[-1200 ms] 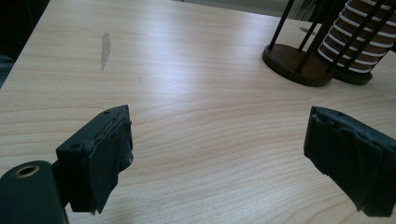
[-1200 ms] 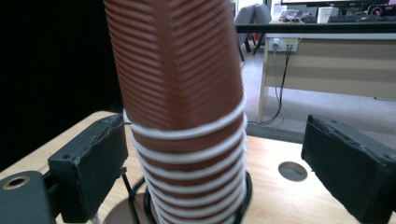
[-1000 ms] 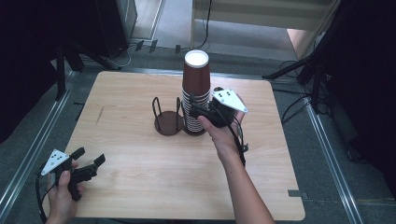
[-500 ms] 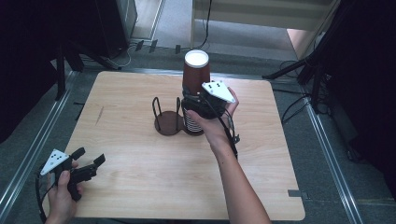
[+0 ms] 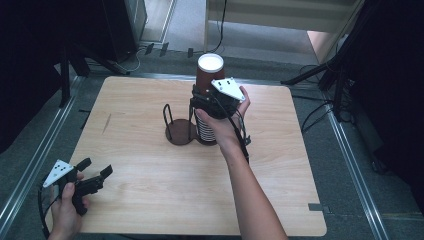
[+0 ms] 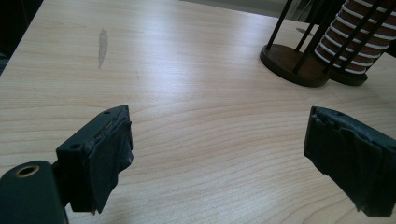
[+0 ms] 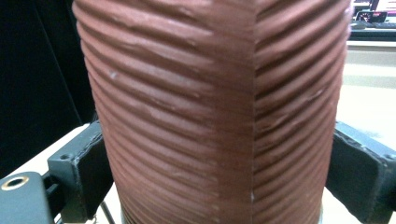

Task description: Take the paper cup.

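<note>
Risen up the cup stack [image 5: 210,92], right gripper [image 5: 212,100] clamping top cup; left gripper [image 5: 92,172] spread empty; lift-off pending.

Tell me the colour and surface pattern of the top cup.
Reddish-brown with ridged ripples, white inside; top cup shows best in the right gripper view.

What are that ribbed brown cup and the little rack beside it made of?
The brown cup looks like paper with a matte, ripple-wrapped wall: fine ridges and a vertical seam show. The rack seems to have a dark, smooth round base, perhaps stained wood, with thin black rods that look like metal wire.
</note>
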Available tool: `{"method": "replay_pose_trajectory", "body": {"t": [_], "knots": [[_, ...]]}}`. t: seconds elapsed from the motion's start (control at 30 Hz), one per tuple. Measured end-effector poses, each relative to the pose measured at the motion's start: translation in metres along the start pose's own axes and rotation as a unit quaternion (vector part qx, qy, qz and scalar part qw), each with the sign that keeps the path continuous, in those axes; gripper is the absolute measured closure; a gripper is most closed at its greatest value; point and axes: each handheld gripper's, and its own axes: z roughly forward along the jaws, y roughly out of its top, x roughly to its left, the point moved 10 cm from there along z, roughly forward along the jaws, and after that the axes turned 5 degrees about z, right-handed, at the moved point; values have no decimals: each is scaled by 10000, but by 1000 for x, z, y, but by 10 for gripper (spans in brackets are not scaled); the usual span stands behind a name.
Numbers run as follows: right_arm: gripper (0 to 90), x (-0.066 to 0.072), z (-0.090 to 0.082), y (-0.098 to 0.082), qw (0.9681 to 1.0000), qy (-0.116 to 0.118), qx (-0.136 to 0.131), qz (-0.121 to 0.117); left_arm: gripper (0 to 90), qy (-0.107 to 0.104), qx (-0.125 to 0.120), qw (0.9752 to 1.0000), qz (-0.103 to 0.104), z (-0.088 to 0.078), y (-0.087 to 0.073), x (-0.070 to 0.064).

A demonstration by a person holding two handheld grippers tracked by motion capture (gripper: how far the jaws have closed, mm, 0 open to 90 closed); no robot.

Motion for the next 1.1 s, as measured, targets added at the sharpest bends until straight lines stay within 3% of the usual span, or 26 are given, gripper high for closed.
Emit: {"method": "replay_pose_trajectory", "body": {"t": [0.2,0.5,1.1], "knots": [[89,1,-1,3,9999,-16,-78,-70,84,14,-5,10000,-4,0,0,1],[98,3,-4,14,9998,40,-183,15,84,22,0,10000,-7,0,0,1],[108,17,-14,58,9976,225,-659,38,84,89,-92,9999,-21,-1,2,2]]}}
